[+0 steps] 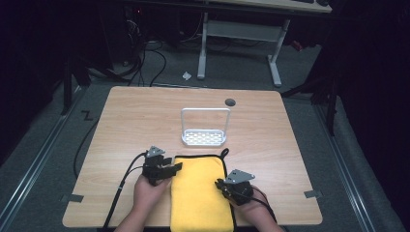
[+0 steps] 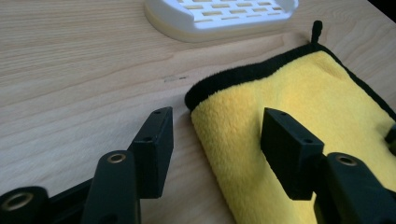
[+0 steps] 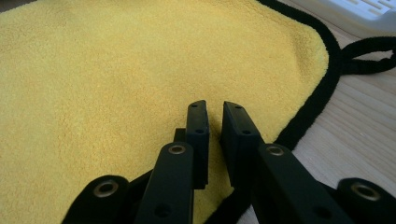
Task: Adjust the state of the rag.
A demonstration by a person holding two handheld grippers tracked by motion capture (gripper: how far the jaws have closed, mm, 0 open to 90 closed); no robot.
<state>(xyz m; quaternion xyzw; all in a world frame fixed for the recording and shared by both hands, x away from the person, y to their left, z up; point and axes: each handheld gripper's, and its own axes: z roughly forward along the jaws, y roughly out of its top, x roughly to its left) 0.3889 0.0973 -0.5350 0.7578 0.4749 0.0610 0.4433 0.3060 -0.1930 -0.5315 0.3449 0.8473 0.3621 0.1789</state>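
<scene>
The yellow towel (image 1: 200, 193) runs off the picture's bottom edge in the high view, between the two forearms. Beyond the left hand-held gripper (image 2: 217, 126), the white rack (image 2: 219, 14) is cut by the top edge. Whether the right hand-held gripper (image 3: 214, 112) pinches any towel cannot be told.

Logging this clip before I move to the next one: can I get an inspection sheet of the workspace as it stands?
Surface: wooden table, bare around the items.
Job's things: folded yellow cloth with black trim, flat at the near edge; white rack beyond it, apart.
Clutter: nothing seen.
Grippers: left gripper open, straddling the cloth's left edge, not pressing; right gripper nearly closed over the cloth's right side, a slim gap between the jaws, nothing pinched.
Cables: black cable trailing from the left gripper.
Surroundings: dark room, desk frame and floor cables behind.
</scene>
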